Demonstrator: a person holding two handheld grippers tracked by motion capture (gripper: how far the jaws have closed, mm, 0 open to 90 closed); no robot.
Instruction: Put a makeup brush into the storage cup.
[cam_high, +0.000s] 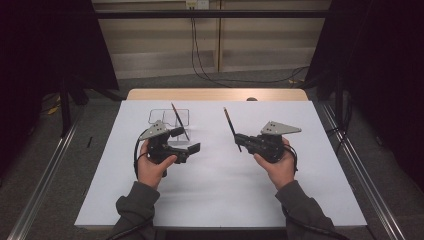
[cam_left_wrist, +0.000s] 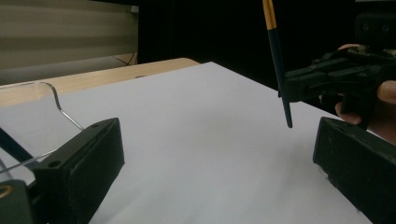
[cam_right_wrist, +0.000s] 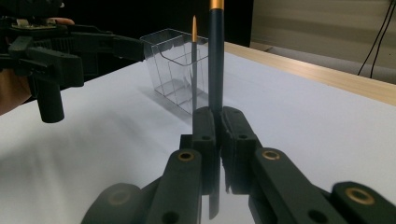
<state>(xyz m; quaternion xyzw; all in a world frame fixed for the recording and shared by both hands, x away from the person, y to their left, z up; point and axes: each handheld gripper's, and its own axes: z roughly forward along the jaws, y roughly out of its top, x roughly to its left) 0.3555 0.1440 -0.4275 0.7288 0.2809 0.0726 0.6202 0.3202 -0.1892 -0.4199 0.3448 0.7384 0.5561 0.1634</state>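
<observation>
A dark pencil (cam_high: 230, 124) with an orange end stands upright and slightly tilted, my right gripper (cam_high: 239, 139) shut on its lower part. In the right gripper view the jaws (cam_right_wrist: 217, 117) clamp that pencil (cam_right_wrist: 215, 56), whose tip hangs just above the sheet. A clear plastic holder (cam_high: 170, 118) stands at the back left with a second pencil (cam_high: 179, 121) leaning in it. My left gripper (cam_high: 186, 141) is open beside the holder, nothing between its jaws. In the left gripper view my left gripper (cam_left_wrist: 215, 163) faces the held pencil (cam_left_wrist: 278, 60) and the right gripper (cam_left_wrist: 336, 79).
A white sheet (cam_high: 215, 190) covers the table, with a wooden strip (cam_high: 215, 94) bare at the far edge. Dark curtains flank both sides, and cables hang on the back wall (cam_high: 200, 55). The holder (cam_right_wrist: 173, 70) has several compartments.
</observation>
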